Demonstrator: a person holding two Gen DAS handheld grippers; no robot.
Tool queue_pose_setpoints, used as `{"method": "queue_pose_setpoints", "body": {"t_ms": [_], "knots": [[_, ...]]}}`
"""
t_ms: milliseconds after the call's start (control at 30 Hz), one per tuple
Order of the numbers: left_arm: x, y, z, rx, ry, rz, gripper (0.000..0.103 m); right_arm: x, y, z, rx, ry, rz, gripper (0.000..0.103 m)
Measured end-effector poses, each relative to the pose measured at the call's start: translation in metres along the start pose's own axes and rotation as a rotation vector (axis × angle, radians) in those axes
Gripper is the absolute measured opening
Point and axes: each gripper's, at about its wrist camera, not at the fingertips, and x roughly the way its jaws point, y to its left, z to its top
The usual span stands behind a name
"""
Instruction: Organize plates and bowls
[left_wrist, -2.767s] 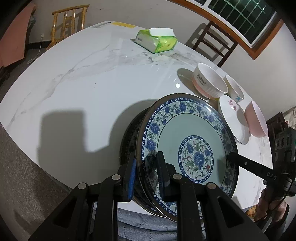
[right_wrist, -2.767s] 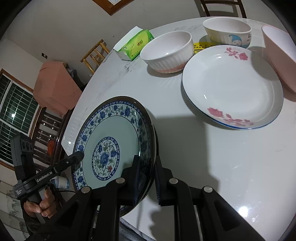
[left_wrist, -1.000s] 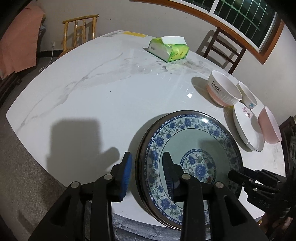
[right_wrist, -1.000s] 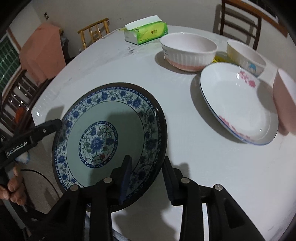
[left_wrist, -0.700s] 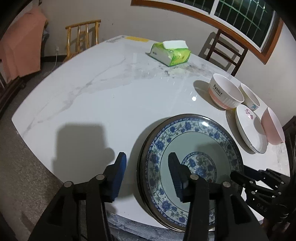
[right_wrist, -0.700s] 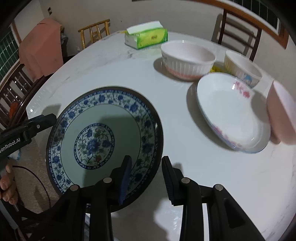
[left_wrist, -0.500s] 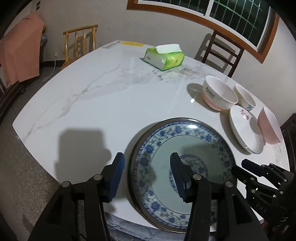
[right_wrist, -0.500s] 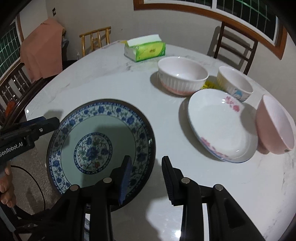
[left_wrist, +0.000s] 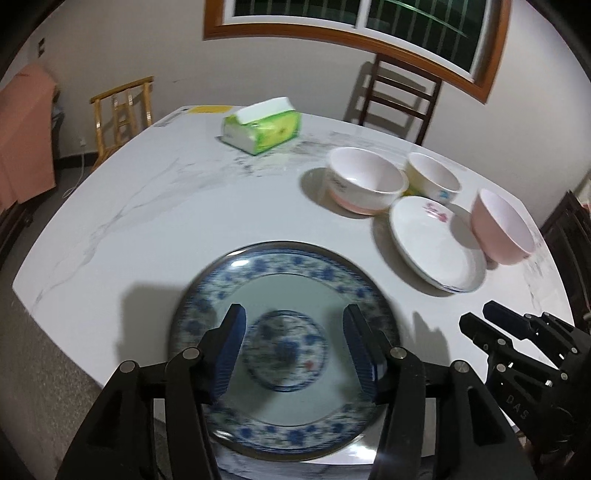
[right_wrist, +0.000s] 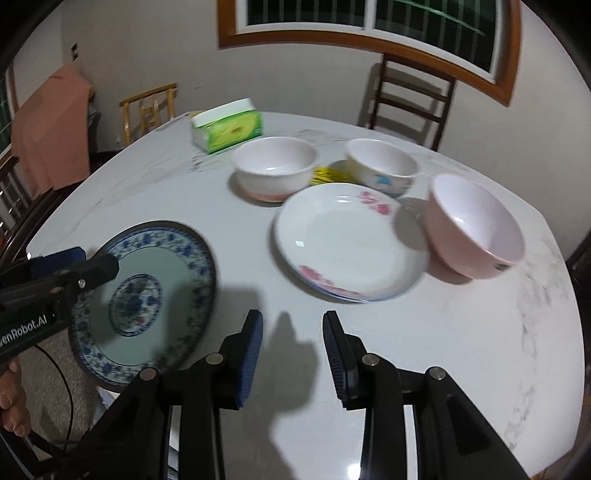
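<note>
A blue-and-white patterned plate (left_wrist: 284, 332) (right_wrist: 147, 295) lies flat at the table's near edge. My left gripper (left_wrist: 293, 332) is open and empty above it. My right gripper (right_wrist: 292, 332) is open and empty over bare table to the plate's right. A white plate with pink flowers (left_wrist: 436, 243) (right_wrist: 351, 240) lies further right. A ribbed white bowl (left_wrist: 365, 181) (right_wrist: 275, 168), a small white bowl (left_wrist: 432, 179) (right_wrist: 382, 164) and a pink bowl (left_wrist: 502, 229) (right_wrist: 474, 225) stand around it.
A green tissue pack (left_wrist: 262, 125) (right_wrist: 227, 125) sits at the far side of the white marble table (left_wrist: 166, 206). Chairs stand behind the table. The table's near edge runs just under the patterned plate.
Both grippers let go of the patterned plate, opened, rose and pulled back. The plate now lies flat on the table. The right gripper swung right, away from the plate.
</note>
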Motion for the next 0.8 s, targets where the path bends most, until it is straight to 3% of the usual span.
{"method": "queue_pose_setpoints", "body": {"t_ms": [400,800], "knots": [[0.014,-0.058,0.001,0.078,0.023,-0.046,0.056,-0.005,-0.053,-0.007,0.109,-0.027,-0.050,0.034],[0.037,-0.082,0.022,0.096,0.020,-0.046,0.056,0.014,-0.086,-0.001,0.149,-0.046,-0.054,0.034]]}}
